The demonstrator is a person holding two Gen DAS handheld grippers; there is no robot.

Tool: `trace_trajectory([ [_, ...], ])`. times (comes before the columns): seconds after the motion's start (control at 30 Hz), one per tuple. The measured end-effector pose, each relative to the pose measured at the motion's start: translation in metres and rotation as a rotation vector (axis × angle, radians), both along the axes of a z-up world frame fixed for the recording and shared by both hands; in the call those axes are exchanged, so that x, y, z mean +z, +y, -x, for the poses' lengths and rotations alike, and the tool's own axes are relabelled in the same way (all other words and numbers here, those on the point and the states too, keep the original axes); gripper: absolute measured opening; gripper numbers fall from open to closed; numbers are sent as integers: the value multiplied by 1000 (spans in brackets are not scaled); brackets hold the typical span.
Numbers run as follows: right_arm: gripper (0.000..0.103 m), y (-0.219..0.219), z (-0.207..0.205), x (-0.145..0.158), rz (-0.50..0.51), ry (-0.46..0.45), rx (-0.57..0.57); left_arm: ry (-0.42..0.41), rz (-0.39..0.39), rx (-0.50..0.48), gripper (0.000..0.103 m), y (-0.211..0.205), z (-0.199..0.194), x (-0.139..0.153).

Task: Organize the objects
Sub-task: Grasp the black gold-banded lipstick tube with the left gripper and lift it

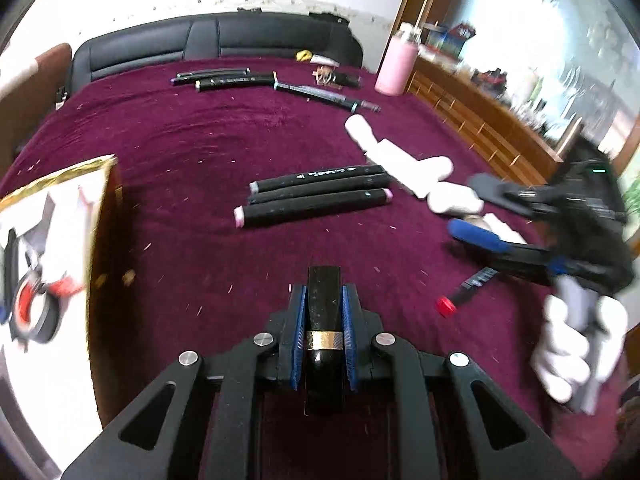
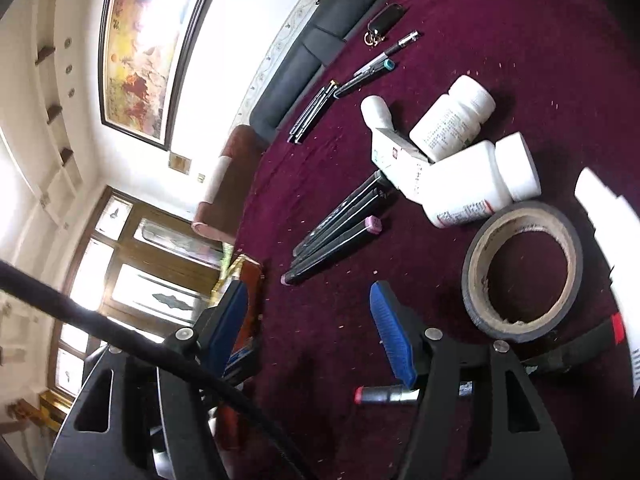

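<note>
Left gripper (image 1: 323, 312) is clamping a glossy black gold-banded pen (image 1: 324, 300) lengthwise along its fingers, three black markers (image 1: 316, 196) lying crosswise ahead.

Setting: a domestic living room. Indicators: a black leather sofa (image 1: 216, 40) stands along the white wall; a large framed painting (image 2: 148, 48) hangs above it; a wooden cabinet (image 1: 480, 120) carries household clutter; wood-framed windows (image 2: 132, 272) admit daylight. The work surface is a table under a maroon cloth (image 1: 180, 152).
</note>
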State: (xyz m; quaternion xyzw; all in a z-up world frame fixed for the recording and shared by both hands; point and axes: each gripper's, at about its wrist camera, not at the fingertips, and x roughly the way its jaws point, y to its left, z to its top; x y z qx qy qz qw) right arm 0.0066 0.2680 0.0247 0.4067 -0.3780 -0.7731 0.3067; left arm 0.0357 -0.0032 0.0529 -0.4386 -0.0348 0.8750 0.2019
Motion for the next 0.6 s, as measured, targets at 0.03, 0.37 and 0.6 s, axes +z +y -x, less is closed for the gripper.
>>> trace_trajectory([
  [0.03, 63, -1, -1, 2, -33, 9, -14, 3, -29, -2, 14, -8, -9, 4],
  [0.37, 63, 7, -77, 36, -197, 2, -95, -3, -180, -10, 14, -60, -55, 9],
  [0.6, 63, 20, -76, 1, -295, -213, -212, -6, -265, -31, 14, -71, -67, 5],
])
